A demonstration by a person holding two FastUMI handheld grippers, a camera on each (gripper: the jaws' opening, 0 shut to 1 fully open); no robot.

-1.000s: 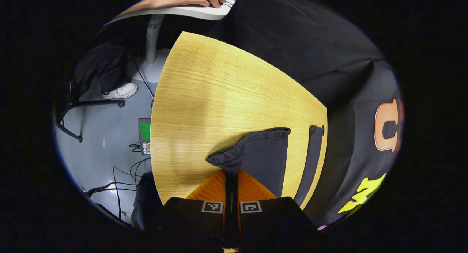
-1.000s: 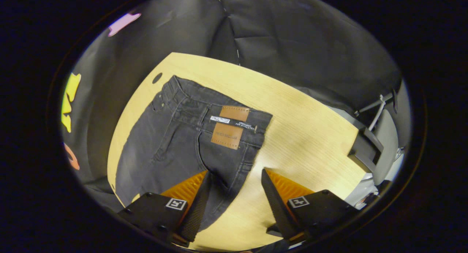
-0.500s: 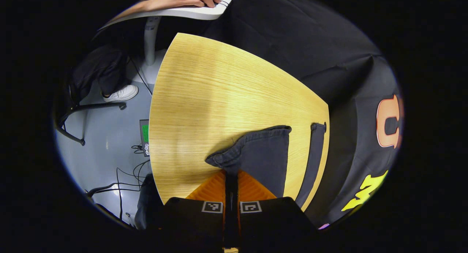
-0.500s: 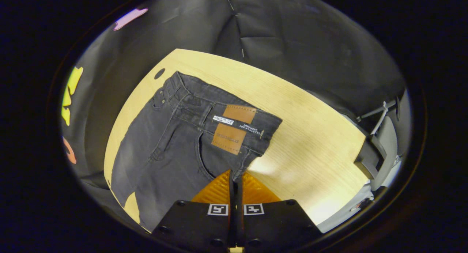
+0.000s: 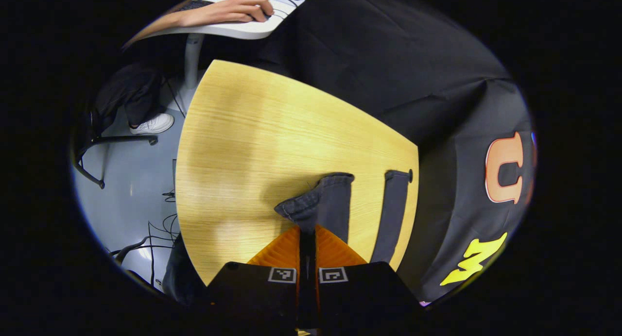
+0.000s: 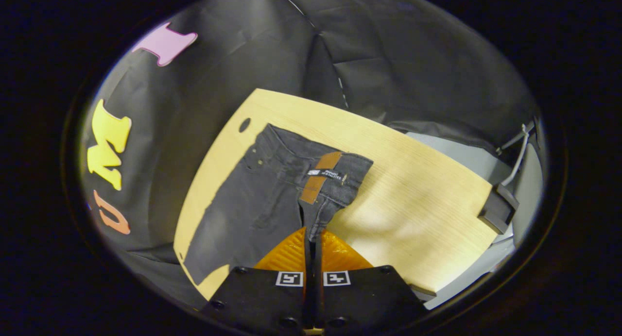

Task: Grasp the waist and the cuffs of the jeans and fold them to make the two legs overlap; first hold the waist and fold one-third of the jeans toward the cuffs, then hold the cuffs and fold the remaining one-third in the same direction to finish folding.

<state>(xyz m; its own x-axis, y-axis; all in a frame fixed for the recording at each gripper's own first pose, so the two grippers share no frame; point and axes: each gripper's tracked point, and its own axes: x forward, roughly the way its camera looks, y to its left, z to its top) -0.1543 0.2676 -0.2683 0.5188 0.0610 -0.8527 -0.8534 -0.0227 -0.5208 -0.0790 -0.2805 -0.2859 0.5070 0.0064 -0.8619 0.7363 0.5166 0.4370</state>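
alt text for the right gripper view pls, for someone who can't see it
The right gripper, jaws closed, pinches the near edge of dark jeans and lifts that side off a light wooden table. The waist, with a brown patch, lies at the far end, with black cloth behind.

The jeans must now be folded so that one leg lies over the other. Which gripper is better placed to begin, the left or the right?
Neither alone. The left gripper is shut on a cuff of the jeans; the right gripper is shut on their waist end. Both probably should carry together.
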